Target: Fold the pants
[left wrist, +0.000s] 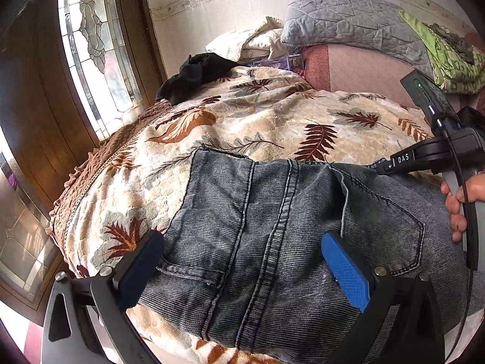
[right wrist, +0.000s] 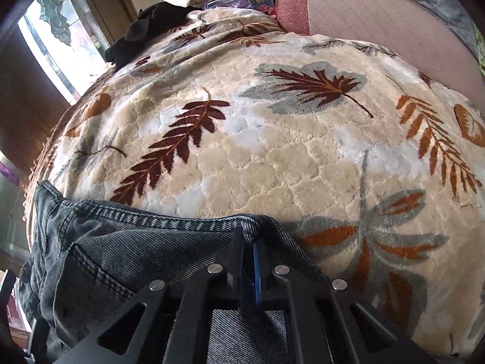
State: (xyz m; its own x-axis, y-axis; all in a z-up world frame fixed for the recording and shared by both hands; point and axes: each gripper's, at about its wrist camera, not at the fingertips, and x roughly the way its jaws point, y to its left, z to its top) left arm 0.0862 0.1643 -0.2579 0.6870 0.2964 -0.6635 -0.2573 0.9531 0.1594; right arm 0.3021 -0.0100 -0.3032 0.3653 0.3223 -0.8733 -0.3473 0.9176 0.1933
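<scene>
Home bedroom: bed with leaf-print plush blanket (left wrist: 272, 121) ahead of the fingers, quilted pillow (left wrist: 348, 21) beyond, leaded-glass window (left wrist: 91, 45) far left.

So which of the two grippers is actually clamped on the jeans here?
The right gripper, jaws shut on the jeans edge; the left gripper stands wide open above them.

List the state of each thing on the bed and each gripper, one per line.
Grey denim pants: lying flat on the blanket, edge pinched.
Right gripper: shut on the pants' edge.
Left gripper: open, over the pants.
Leaf-patterned plush blanket: spread over the bed.
Black cloth: crumpled at the far edge.
</scene>
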